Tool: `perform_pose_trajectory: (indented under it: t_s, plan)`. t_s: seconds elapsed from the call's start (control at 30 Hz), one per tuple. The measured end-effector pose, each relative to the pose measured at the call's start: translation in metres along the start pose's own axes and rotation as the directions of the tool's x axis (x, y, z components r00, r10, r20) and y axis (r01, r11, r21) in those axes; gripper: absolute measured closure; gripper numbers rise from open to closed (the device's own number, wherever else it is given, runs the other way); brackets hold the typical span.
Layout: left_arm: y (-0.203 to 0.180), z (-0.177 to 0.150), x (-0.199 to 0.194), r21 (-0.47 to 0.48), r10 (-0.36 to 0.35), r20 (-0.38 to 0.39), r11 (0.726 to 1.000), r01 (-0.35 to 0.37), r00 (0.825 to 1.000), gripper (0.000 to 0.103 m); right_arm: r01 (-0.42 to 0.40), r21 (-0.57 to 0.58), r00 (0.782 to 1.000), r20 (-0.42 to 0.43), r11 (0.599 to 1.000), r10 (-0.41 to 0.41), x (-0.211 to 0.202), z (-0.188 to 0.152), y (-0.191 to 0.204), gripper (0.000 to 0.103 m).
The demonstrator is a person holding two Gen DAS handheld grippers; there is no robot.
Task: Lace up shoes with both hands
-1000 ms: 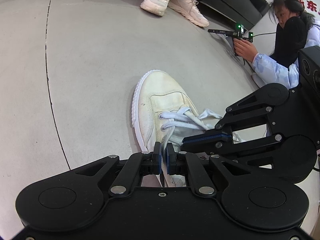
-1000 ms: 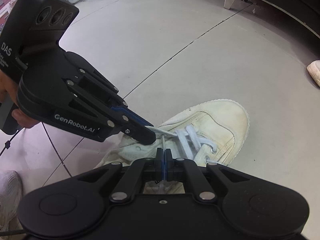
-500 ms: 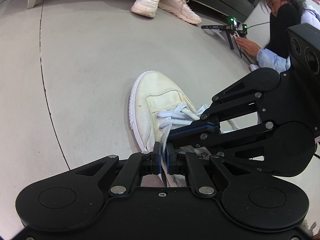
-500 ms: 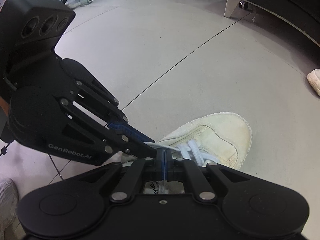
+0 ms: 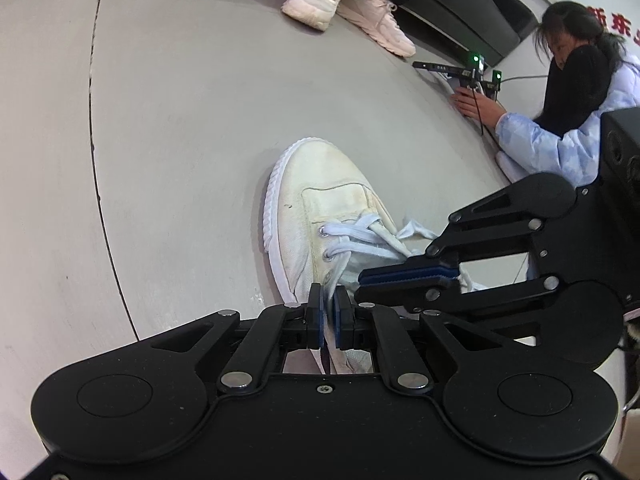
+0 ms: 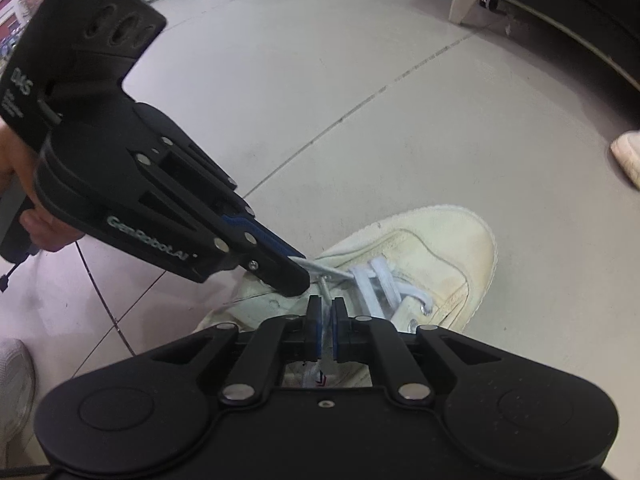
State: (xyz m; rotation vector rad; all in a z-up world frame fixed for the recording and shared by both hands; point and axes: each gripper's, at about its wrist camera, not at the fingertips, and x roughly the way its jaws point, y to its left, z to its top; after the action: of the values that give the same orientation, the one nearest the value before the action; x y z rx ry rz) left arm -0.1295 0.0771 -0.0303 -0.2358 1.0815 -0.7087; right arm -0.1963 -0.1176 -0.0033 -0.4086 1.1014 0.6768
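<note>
Shoe (image 5: 320,208), cream canvas, half laced; each hand-held gripper (image 5: 329,309) pinches white lace (image 5: 362,236).

Off-white canvas shoe (image 5: 320,200) with ribbed rubber edge, flat woven cloth lace (image 5: 352,232), smooth matt grey floor (image 5: 180,120)

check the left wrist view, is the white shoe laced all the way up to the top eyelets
No, the lace crosses only the eyelets nearest the toe of the white shoe, and a loose end lies on the floor beside it.
</note>
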Motion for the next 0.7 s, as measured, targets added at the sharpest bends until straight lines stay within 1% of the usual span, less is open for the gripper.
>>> perform_pose_trajectory:
  t_s: [0.13,0.37,0.6,0.7]
  plan:
    - [0.0023,-0.0005,-0.0006,-0.016,-0.008,-0.001,1.0,0.008,1.0,0.097,-0.002,0.05,1.0,-0.017,0.999,0.003,-0.0011,0.0033,-0.0047,0.102]
    - [0.0037,-0.0013,-0.0019,-0.02,-0.012,-0.004,1.0,0.012,1.0,0.097,0.001,0.06,1.0,-0.03,0.998,0.001,0.0021,0.0056,-0.0041,0.102]
    - [0.0025,-0.0014,-0.0032,-0.008,-0.007,-0.003,1.0,0.007,1.0,0.097,-0.003,0.069,1.0,-0.017,0.998,0.005,0.0028,0.0079,-0.0049,0.102]
    - [0.0019,-0.0016,-0.0039,-0.001,-0.005,-0.001,1.0,0.005,1.0,0.097,-0.021,0.077,1.0,0.0,0.997,0.021,0.0003,0.0082,-0.0048,0.102]
